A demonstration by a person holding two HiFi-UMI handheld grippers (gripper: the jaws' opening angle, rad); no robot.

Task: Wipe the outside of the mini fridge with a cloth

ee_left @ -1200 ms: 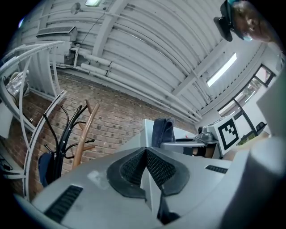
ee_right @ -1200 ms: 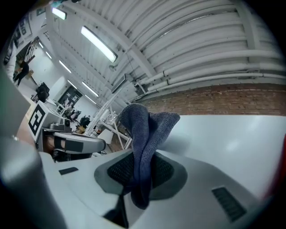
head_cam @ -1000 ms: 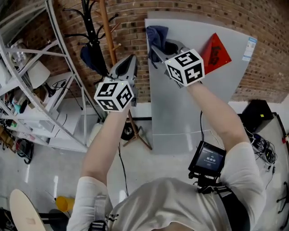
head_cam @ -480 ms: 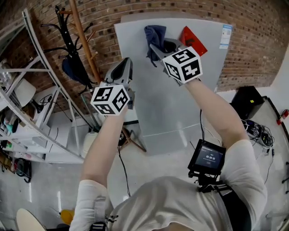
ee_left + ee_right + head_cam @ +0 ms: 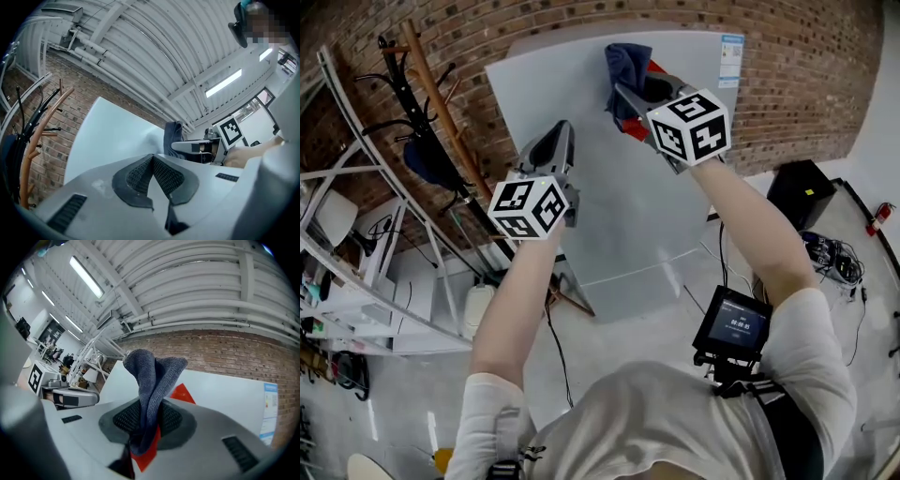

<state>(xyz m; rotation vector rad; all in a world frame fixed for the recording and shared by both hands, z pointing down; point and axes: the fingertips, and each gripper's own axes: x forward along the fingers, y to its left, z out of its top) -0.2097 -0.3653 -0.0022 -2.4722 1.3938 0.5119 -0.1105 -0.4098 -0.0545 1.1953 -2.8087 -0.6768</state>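
- The mini fridge is standing against the brick wall, its pale grey outer face turned towards the person. Most of that face is lying below and to the left of the cloth, so I judge that much of the wiping is still to do.
- The right gripper is reaching up to the far top edge of the fridge, its jaws clamped on the cloth. To wipe well, it should be pressing the cloth flat and travelling in overlapping strokes from the top down.
- The left gripper is hovering left of the right one, near the fridge's left part, its jaws together with nothing between them. It is best kept clear of the wiping path.
- The blue-grey cloth is sticking out past the jaws as a folded bunch. Whether it is pressing on the surface cannot be told. Only a narrow fold is facing the fridge, so tilting the gripper should be giving broader contact.
- A red diamond sticker is sitting just beside the cloth. Light pressure there should be keeping its edges from lifting.
- A small label is sitting at the top right corner and is wanting the same care.
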